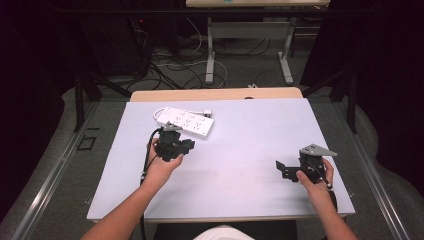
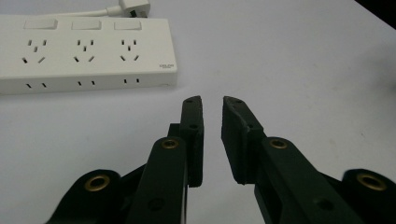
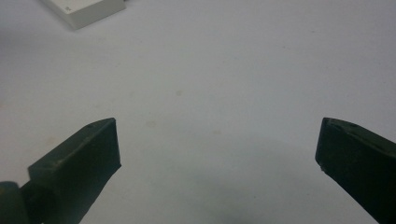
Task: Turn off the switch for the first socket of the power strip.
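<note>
A white power strip [image 1: 185, 121] with several sockets lies flat at the back left of the white table [image 1: 250, 145]. In the left gripper view the power strip [image 2: 88, 51] sits ahead and to the left, its plug [image 2: 133, 5] beyond it. My left gripper [image 1: 187, 145] hovers just in front of the strip's near edge; its jaws stand a narrow gap apart with nothing between them [image 2: 211, 100]. My right gripper [image 1: 281, 169] rests near the table's right front, jaws wide apart over bare tabletop [image 3: 217, 123]. A corner of the power strip [image 3: 86, 11] shows far off in the right gripper view.
Beyond the table's wooden far edge [image 1: 215, 94] the floor holds loose cables [image 1: 170, 70] and the legs of another desk [image 1: 210, 55]. Dark curtains close both sides. The person's forearms come in from the bottom edge.
</note>
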`<action>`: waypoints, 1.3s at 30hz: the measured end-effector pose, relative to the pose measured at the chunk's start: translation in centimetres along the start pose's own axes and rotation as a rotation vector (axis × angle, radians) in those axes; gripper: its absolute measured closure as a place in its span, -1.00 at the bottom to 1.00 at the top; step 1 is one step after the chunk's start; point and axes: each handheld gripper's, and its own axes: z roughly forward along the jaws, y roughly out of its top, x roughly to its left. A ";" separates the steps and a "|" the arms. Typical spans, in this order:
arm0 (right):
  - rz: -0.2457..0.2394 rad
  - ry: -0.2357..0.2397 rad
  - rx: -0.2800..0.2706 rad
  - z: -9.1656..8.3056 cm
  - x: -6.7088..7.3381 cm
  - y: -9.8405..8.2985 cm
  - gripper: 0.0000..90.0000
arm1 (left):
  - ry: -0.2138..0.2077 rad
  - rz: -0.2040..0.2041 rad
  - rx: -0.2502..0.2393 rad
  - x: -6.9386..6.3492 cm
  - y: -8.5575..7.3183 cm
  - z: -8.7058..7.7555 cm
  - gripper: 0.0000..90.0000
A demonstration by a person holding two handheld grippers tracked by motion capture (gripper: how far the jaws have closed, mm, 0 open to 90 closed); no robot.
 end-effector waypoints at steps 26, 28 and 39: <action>0.003 -0.001 0.000 0.1 -0.1 0.0 -1.00 | 0.015 0.042 -0.035 0.6 4.8 1.8 0.67; 0.005 0.000 0.002 0.1 -0.1 0.0 -1.00 | 0.023 0.036 -0.026 0.8 5.0 2.0 0.67; 0.006 -0.001 0.004 0.1 -0.1 0.0 -1.00 | 0.076 0.000 -0.010 2.1 6.7 3.0 0.71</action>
